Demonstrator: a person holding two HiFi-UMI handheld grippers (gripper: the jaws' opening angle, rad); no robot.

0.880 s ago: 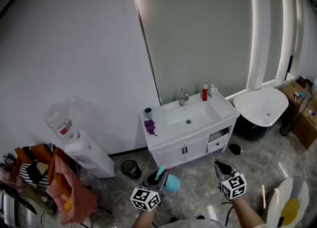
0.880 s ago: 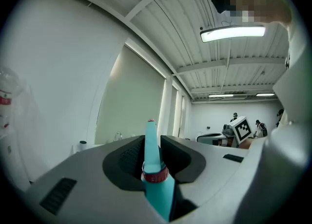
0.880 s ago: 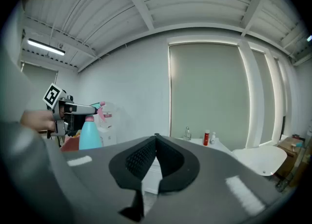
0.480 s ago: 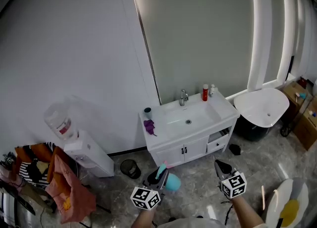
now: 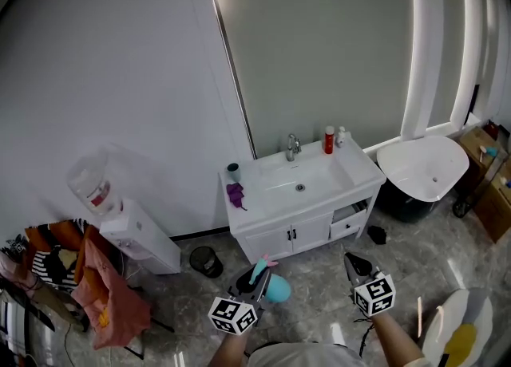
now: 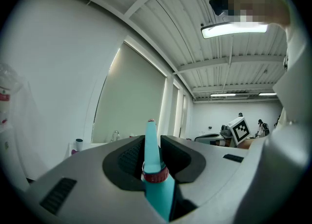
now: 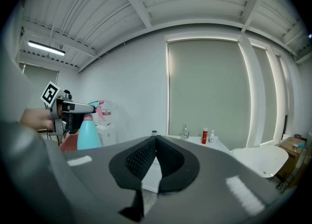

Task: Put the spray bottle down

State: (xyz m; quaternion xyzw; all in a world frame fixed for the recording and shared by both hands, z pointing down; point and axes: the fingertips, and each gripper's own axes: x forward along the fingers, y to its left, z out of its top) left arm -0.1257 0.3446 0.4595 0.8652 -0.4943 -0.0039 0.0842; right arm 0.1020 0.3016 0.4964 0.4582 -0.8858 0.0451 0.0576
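My left gripper is clamped on the teal spray bottle. In the left gripper view its neck, with a red ring, stands between the two dark pads, and the nozzle points up past the jaw tips. I hold the bottle in the air over the floor, well short of any surface, so it is not yet set down. My right gripper is empty, its jaws pressed together with nothing between them, and it hangs apart from the left one, to its right.

The floor below me is grey, marble-patterned tile. Ahead stands a white vanity cabinet against the wall, with a basin sunk in its top and a chrome faucet behind the basin. A red bottle and a small white bottle stand just beside each other at the back right of the top. At the left end are a dark cup and, nearer the front, a purple thing that I cannot identify. The middle of the top around the basin is bare.

A pale roller blind covers the window above the vanity. To the right of the vanity is a white rounded fixture, and further right some cardboard boxes. To the left a small dark bin sits on the floor, then a white water dispenser with a clear jug on top, and clothes in orange and stripes hang at the far left.
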